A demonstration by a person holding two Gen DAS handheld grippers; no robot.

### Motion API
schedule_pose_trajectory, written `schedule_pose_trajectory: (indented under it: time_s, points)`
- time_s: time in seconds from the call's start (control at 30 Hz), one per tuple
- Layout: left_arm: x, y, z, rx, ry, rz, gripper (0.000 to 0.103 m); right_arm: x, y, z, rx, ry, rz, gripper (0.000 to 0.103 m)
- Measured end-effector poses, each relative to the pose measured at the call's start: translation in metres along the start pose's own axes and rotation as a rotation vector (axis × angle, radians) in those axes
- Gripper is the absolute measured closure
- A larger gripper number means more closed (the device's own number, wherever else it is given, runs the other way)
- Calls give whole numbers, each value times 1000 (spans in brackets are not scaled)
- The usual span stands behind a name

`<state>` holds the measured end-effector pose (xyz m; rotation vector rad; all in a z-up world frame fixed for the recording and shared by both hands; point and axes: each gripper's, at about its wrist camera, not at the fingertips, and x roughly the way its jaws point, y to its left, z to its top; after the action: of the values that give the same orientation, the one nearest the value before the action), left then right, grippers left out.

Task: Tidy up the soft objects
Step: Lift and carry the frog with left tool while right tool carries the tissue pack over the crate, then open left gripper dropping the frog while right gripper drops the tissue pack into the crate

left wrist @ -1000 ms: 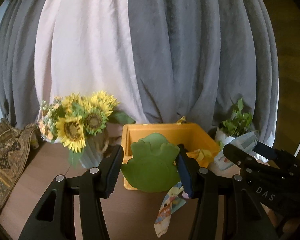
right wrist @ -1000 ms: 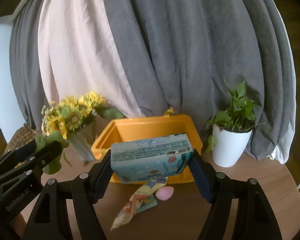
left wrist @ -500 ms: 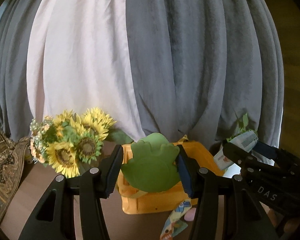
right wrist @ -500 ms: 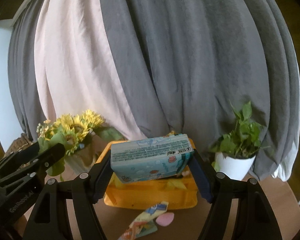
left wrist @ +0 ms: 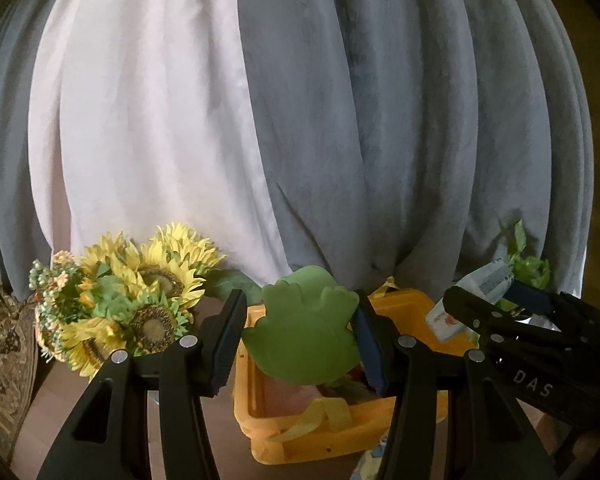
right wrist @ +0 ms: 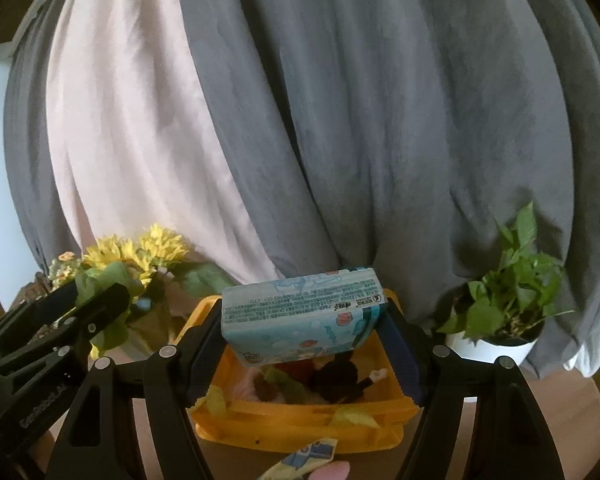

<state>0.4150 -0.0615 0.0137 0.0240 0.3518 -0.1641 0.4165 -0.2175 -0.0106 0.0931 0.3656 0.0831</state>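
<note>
- On the far left of the left wrist view a patterned cloth [left wrist: 4,360] lies at the edge of the brown tabletop [left wrist: 56,412].
- Next to it stands a bunch of sunflowers [left wrist: 140,292], in front of pale pink and grey curtains [left wrist: 340,120].
- The left tongs [left wrist: 300,344] are clamped on a flat green frog-shaped sponge [left wrist: 304,332], held upright above the near left part of the yellow bin [left wrist: 324,436].
- The yellow bin sits on the tabletop between the sunflowers and a potted plant [right wrist: 508,300]; in the right wrist view it holds a dark plush toy [right wrist: 340,376] and other soft items too jumbled to tell apart, with yellow ribbon handles [right wrist: 352,416] draped on its front rim.
- The right tongs [right wrist: 304,332] are closed on a pale blue pack of tissues [right wrist: 300,312], held level over the middle of the bin, printed side facing the camera.
- In front of the bin, on the tabletop, lie a colourful printed wrapper [right wrist: 304,456] and a pink egg-shaped sponge [right wrist: 332,470], touching or just beside each other.
- The potted plant in its white pot stands to the right of the bin, apart from it.
</note>
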Motion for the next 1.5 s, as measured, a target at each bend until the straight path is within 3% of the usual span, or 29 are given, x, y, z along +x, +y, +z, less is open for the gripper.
schedule_pose_trajectory:
  time_s: [0.37,0.93,1.17,1.27,1.5]
  points:
    - [54,2,-12,34,66,-18,51,56,-7,-4,15,87,-1,29]
    - [121,-3,-45,60,241,-51,51,122,-26,-28,10,250,-39,29]
    - [131,-6,-52,76,279,-60,48,135,-28,-37,18,307,-36,29]
    - [127,-7,-52,78,262,-54,37,137,-29,-39,24,322,-42,28]
    - [115,-7,-48,81,237,-49,34,132,-33,-37,56,316,-40,26]
